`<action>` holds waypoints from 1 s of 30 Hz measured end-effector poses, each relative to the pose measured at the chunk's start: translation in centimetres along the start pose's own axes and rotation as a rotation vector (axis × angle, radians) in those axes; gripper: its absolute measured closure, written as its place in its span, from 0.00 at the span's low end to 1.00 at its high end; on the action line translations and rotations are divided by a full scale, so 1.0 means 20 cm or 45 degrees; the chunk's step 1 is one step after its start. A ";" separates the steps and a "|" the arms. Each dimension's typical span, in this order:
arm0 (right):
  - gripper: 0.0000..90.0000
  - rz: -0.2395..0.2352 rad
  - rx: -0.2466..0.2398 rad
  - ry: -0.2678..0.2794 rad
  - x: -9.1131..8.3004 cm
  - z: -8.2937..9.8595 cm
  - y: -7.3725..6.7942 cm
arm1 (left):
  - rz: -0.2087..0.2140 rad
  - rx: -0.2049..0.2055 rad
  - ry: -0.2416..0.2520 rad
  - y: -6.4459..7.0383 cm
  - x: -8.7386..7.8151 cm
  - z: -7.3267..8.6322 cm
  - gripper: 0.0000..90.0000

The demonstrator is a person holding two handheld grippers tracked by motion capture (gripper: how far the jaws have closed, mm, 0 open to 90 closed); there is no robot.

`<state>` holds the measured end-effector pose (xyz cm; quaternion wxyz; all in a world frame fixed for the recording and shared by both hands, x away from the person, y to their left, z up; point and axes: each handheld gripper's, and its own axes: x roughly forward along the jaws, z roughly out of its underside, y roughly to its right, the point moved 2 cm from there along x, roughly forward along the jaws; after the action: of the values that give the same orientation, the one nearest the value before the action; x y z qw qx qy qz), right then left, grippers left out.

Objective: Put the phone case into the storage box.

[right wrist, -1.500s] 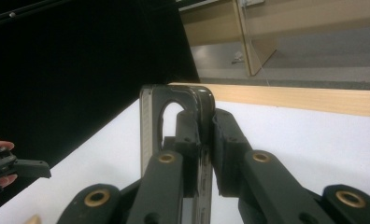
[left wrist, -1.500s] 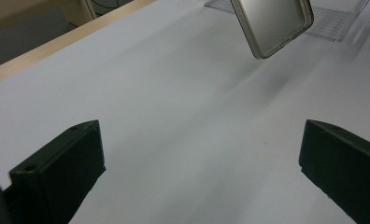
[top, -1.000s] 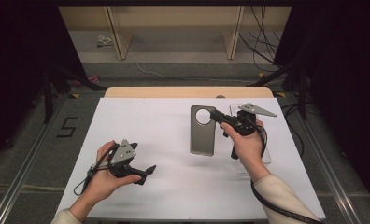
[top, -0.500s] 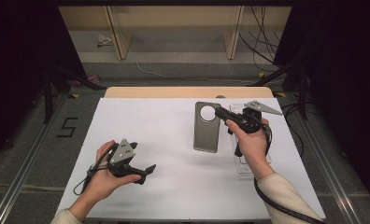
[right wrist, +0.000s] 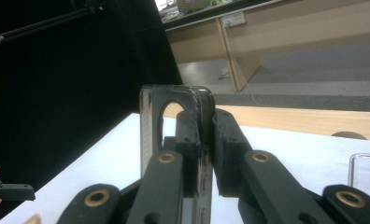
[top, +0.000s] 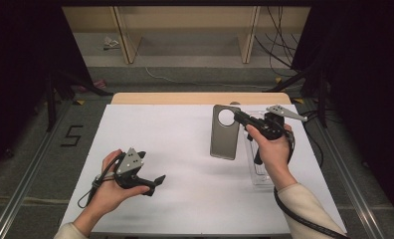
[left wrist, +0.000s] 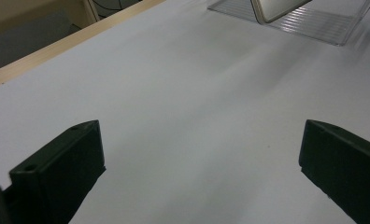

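A grey phone case (top: 223, 137) with a round camera hole hangs upright above the white table, at its right half. My right gripper (top: 239, 116) is shut on the case's top edge beside the hole. In the right gripper view the jaws pinch the thin case (right wrist: 151, 112) edge-on, with the right gripper (right wrist: 202, 125) closed tight on it. My left gripper (top: 157, 180) rests low at the front left, open and holding nothing. Its jaws stand wide apart over bare table in the left gripper view (left wrist: 199, 158). The case's lower corner (left wrist: 274, 8) shows far off there.
A clear plastic tray (top: 258, 172) lies flat on the table under my right hand, also seen as a clear tray (left wrist: 314, 23) in the left gripper view. The white sheet (top: 185, 149) ends at a wooden edge (top: 200, 98) at the far side. A cable (top: 304, 221) trails from the right gripper.
My right gripper has carried the phone case a little to the right and farther away, which uncovers more of the clear tray. The left gripper has stayed put.
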<state>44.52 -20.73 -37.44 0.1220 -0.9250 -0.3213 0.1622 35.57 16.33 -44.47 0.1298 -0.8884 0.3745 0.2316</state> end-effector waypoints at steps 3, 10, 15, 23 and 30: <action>0.92 0.005 0.000 0.006 -0.01 -0.01 0.01 | -0.001 0.001 -0.002 0.00 0.00 0.00 0.00; 0.92 0.015 0.005 0.017 -0.02 -0.02 0.02 | -0.001 -0.001 -0.003 0.00 0.00 0.00 0.00; 0.92 0.024 0.002 0.022 -0.03 -0.03 0.04 | -0.001 -0.002 -0.002 0.00 0.00 0.00 0.00; 0.92 0.032 0.005 0.029 -0.04 -0.04 0.05 | 0.000 -0.001 -0.001 0.00 0.01 0.00 0.00; 0.92 0.043 0.001 0.036 -0.05 -0.05 0.07 | -0.002 -0.002 -0.003 0.00 0.00 0.00 0.00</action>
<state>44.99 -22.53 -36.80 0.1241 -0.9324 -0.3038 0.1512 35.63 16.38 -44.54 0.1297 -0.8886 0.3734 0.2327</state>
